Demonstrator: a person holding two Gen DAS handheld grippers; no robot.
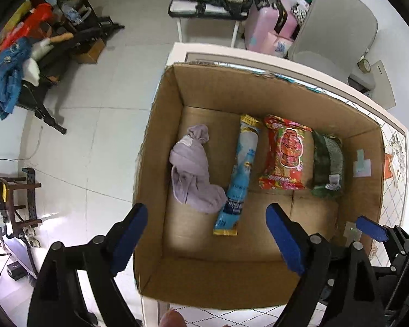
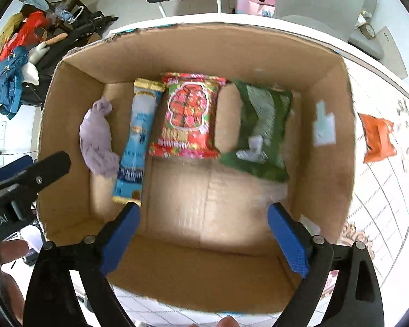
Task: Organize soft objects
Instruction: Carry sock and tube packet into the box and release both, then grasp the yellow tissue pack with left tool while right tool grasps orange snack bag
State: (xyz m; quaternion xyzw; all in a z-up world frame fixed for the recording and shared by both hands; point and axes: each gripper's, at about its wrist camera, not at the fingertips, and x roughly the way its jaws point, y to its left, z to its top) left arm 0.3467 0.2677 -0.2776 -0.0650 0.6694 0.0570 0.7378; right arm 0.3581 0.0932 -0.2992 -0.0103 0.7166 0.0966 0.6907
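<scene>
Lilac, soft and crumpled: the knotted lilac cloth bundle [image 1: 192, 169] [image 2: 98, 139] lies on the floor of the open brown corrugated cardboard box [image 1: 161, 125] [image 2: 68, 87], at the left end of a row of four soft things. Its lower fold touches the long light-blue plastic tube packet with yellow crimped ends [image 1: 238, 174] [image 2: 137, 136] just beside it. Next I see the puffy red flower-printed snack bag [image 1: 285, 152] [image 2: 189, 114], glossy and pillow-shaped, then the dark green crinkled foil bag [image 1: 327, 160] [image 2: 261, 128], which sits nearest the box's right wall. The right wrist view is smeared with blur, so I cannot read any print there.

My left gripper [image 1: 207, 234] hangs above the box's near left corner, its blue ribbed pads spread wide with nothing between them. My right gripper [image 2: 204, 234] is over the near wall, likewise released and bare; in the left view its blue fingertip [image 1: 372, 227] pokes in at the right.

A pale blue sticker [image 1: 362, 163] [image 2: 324, 128] clings to the inner right wall. The box stands on a white table with a quilted patterned cover [image 1: 392, 190] [image 2: 384, 190], and an orange plastic bag [image 2: 376, 139] lies on that cover outside the right wall. Beyond are a grey padded chair [image 1: 338, 27], a pink hard-shell suitcase [image 1: 270, 30] and a white tiled floor [image 1: 95, 109].
</scene>
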